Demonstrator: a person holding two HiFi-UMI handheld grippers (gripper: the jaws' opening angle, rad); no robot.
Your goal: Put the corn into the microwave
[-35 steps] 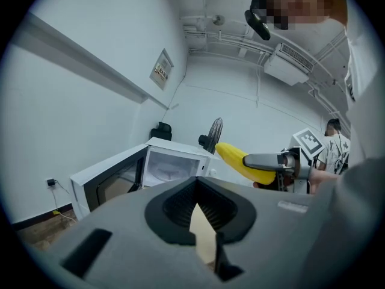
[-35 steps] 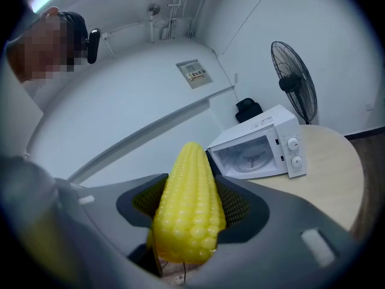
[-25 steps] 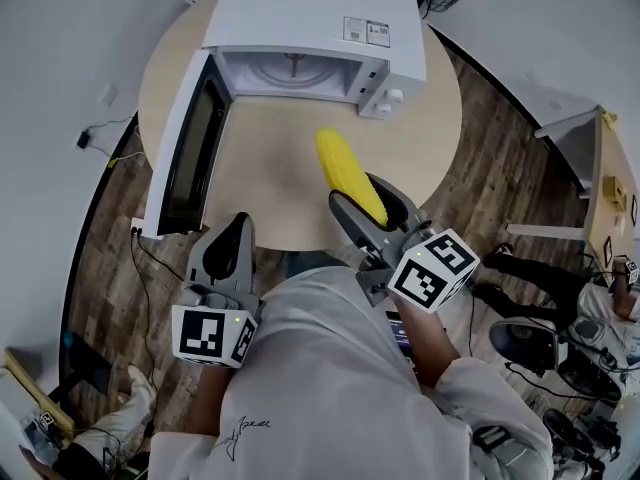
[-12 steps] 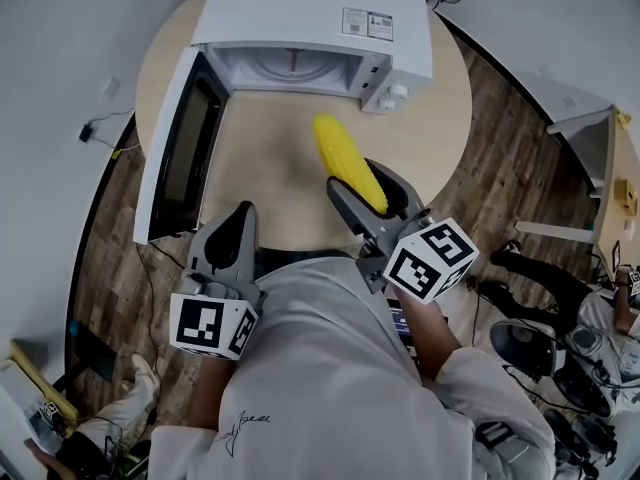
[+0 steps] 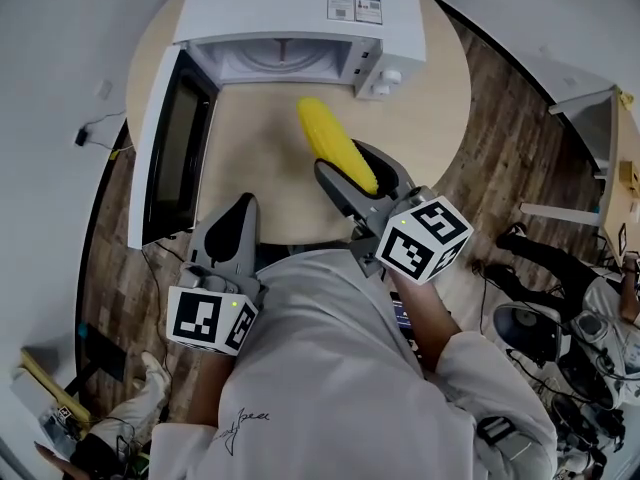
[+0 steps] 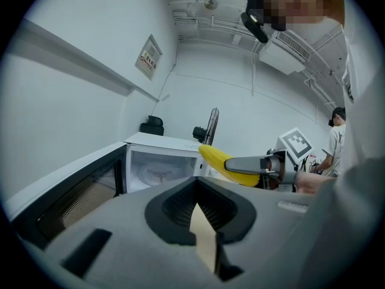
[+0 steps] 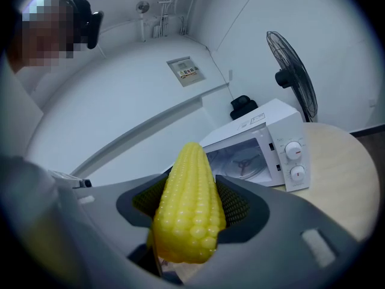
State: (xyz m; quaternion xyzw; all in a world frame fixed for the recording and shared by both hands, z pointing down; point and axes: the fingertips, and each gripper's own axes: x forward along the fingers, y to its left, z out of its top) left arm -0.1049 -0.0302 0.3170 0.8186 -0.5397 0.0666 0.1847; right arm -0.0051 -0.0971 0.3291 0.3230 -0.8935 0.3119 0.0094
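A yellow corn cob (image 5: 333, 144) sticks out forward from my right gripper (image 5: 350, 164), which is shut on its lower half. In the right gripper view the corn (image 7: 189, 203) fills the gap between the ribbed pads and points at the microwave (image 7: 264, 143). The white microwave (image 5: 300, 8) stands at the far side of the round table (image 5: 255, 163); its door (image 5: 165, 158) hangs open to the left, and the glass turntable inside is bare. My left gripper (image 5: 234, 218) hovers at the table's near edge, jaws together, holding nothing. From the left gripper view the corn (image 6: 231, 161) shows to the right.
The open door reaches towards my left gripper along the table's left side. A standing fan (image 7: 295, 71) is behind the microwave. Right of the table are chairs (image 5: 530, 338) and a seated person's legs (image 5: 540, 263). Cables lie on the wooden floor at left (image 5: 100, 133).
My right gripper has carried the corn forward, so its tip is closer to the microwave opening. The left gripper has edged forward a little and stays shut.
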